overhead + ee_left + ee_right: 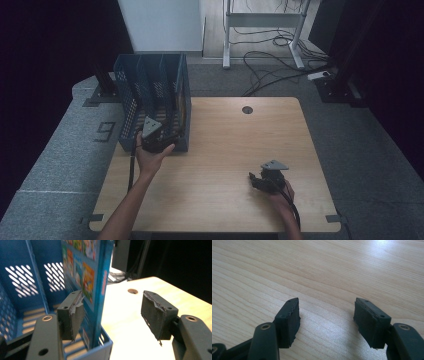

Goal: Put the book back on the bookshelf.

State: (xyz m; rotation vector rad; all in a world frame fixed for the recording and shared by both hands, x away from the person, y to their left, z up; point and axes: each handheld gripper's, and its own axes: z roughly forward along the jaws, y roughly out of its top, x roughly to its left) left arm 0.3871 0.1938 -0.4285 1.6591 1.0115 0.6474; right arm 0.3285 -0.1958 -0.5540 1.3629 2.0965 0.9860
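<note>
Table point(220, 165): light wood surface, a round cable hole point(247, 109) near its far edge at about 12 o'clock. The surface between the two hands is bare.

File rack point(152, 100): blue perforated plastic, divided into upright slots, standing on the table's far-left corner at about 10 o'clock. In the left gripper view its near corner wall sits directly below the left tool.

Book point(87, 272): a thin, colourfully printed volume with a blue spine, standing upright in the rack's outermost slot, the one nearest the open table. Its lower edge is down inside the slot behind the rack's front lip.

Left tool point(161, 141): held by the left hand point(150, 157) at the rack's front face, roughly 9 o'clock from table centre. Seen in the left gripper view point(112, 315), the jaws stand spread wide, straddling the book's near edge. One pad point(75, 315) lies just beside the cover, contact cannot be confirmed; the other pad is well clear, out over the table. Nothing is pinched.

Right tool point(256, 180): held by the right hand point(282, 195) low over the table at about 4 o'clock, well apart from the rack. In the right gripper view point(327, 315) its jaws are spread with bare wood between them, gripping nothing.
</note>
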